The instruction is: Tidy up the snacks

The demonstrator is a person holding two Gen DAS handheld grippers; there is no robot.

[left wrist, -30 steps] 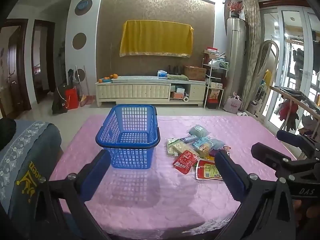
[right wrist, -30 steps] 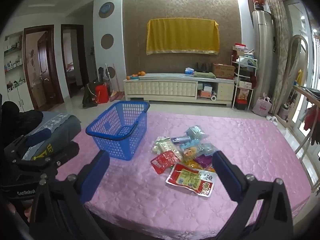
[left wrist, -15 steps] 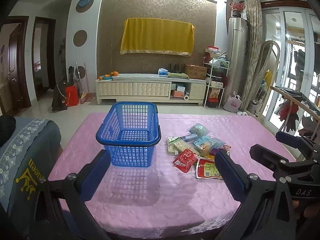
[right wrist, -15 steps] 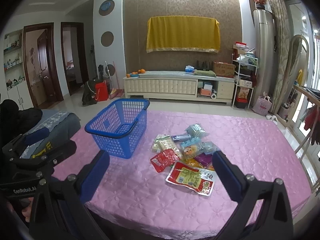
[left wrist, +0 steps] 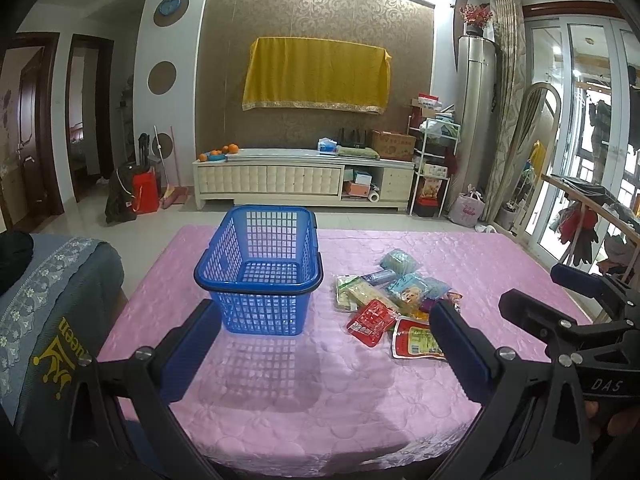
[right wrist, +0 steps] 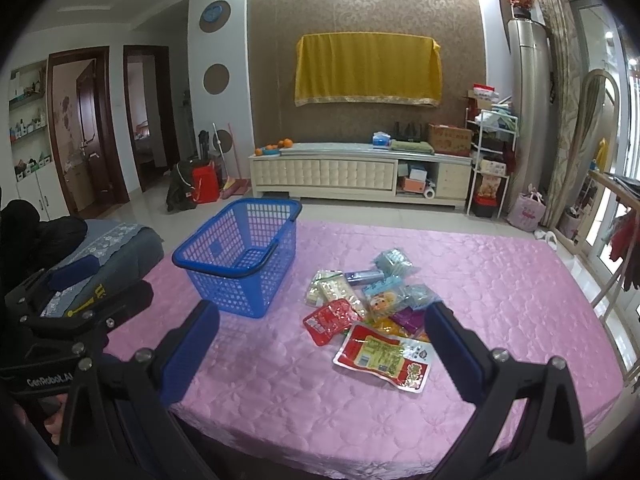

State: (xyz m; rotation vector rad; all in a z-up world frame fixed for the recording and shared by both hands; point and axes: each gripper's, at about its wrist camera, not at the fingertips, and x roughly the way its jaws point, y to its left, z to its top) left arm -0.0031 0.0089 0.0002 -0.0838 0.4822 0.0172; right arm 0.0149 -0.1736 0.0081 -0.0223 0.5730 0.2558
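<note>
An empty blue plastic basket stands on the pink table, also in the right wrist view. To its right lies a pile of snack packets, seen too in the right wrist view: a small red packet, a large red and green packet, pale and light blue ones. My left gripper is open and empty, above the near table edge in front of the basket. My right gripper is open and empty, near the front of the pile.
A grey-blue covered chair stands at the table's left. Behind the table are tiled floor, a white TV cabinet, a shelf rack and a drying rack at the right.
Both grippers have drifted slightly; the view tilts a little downward and the basket and snacks sit a touch higher in frame. Nothing on the table has moved.
</note>
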